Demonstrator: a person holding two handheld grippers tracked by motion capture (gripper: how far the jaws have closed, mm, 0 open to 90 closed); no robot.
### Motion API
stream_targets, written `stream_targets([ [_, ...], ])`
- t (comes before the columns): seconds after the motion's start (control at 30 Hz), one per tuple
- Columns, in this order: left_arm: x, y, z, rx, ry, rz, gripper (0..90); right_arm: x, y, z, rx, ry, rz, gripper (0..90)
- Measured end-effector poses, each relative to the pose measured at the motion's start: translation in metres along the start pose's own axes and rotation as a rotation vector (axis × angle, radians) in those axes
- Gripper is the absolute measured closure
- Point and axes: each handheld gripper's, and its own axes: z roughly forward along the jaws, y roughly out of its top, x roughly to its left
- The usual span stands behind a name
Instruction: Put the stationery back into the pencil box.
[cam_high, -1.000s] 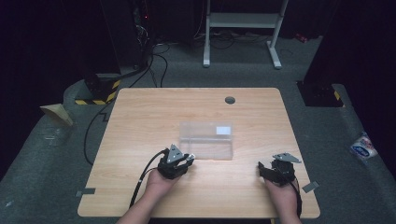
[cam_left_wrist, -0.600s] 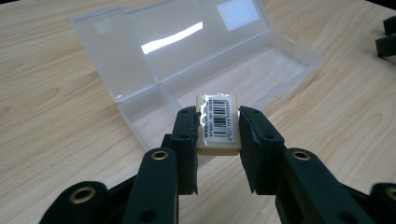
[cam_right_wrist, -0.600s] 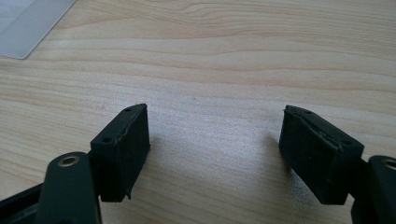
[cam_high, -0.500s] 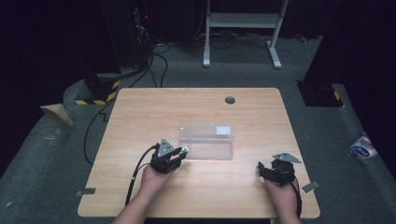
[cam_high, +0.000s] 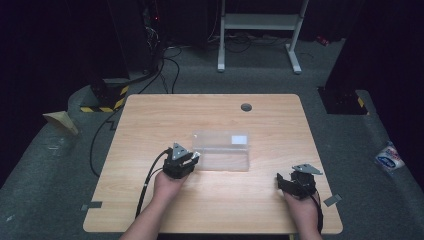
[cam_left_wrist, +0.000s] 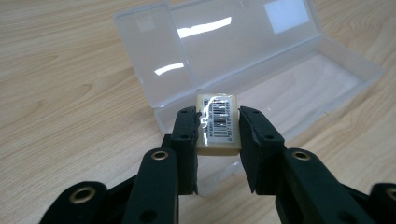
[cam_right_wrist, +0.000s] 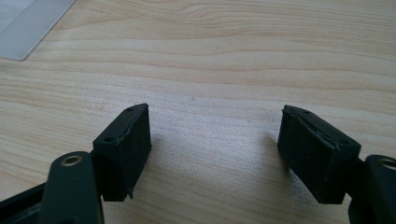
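**A lit wooden table in a dark room**

A light wooden table (cam_high: 150, 125) is being lit from above, while the room around it is being left in near darkness. A round dark cable hole (cam_high: 246, 107) is being shown near the table's far edge. The grey carpeted floor (cam_high: 60, 170) is being crossed by black cables (cam_high: 167, 67) trailing towards dark equipment at the back. A white metal frame (cam_high: 260, 22) is being seen standing beyond the table. Yellow-and-black striped tape (cam_high: 117, 97) is being shown at the far left corner, a tan wedge (cam_high: 61, 121) is lying further left, and a small white-and-blue packet (cam_high: 389, 158) is lying on the floor at the right.
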Motion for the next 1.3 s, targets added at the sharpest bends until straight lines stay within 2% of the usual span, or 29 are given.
stream_targets([
  [0.1, 0.002, 0.002, 0.008, 0.028, 0.014, -0.008, 68.4, 0.000, 0.000, 0.000, 0.000, 0.000, 0.000, 25.2],
  [0.13, 0.002, 0.002, 0.009, 0.028, 0.014, -0.019, 68.4, 0.000, 0.000, 0.000, 0.000, 0.000, 0.000, 25.2],
  [0.37, 0.001, 0.007, 0.015, 0.042, 0.043, -0.012, 68.4, 0.000, 0.000, 0.000, 0.001, 0.000, 0.003, 25.2],
  [0.53, 0.002, 0.007, 0.019, 0.052, 0.063, -0.022, 68.3, 0.000, 0.000, 0.000, 0.000, 0.000, 0.000, 25.3],
  [0.9, -0.005, 0.005, 0.028, 0.093, 0.083, -0.010, 68.2, 0.000, 0.000, 0.000, -0.001, 0.000, -0.003, 25.4],
  [1.17, -0.010, 0.005, 0.032, 0.103, 0.094, 0.016, 68.1, 0.000, 0.000, 0.000, 0.000, 0.000, 0.002, 25.4],
  [1.3, -0.010, 0.005, 0.033, 0.104, 0.099, 0.014, 68.1, 0.000, 0.000, 0.000, 0.000, 0.000, 0.000, 25.4],
])
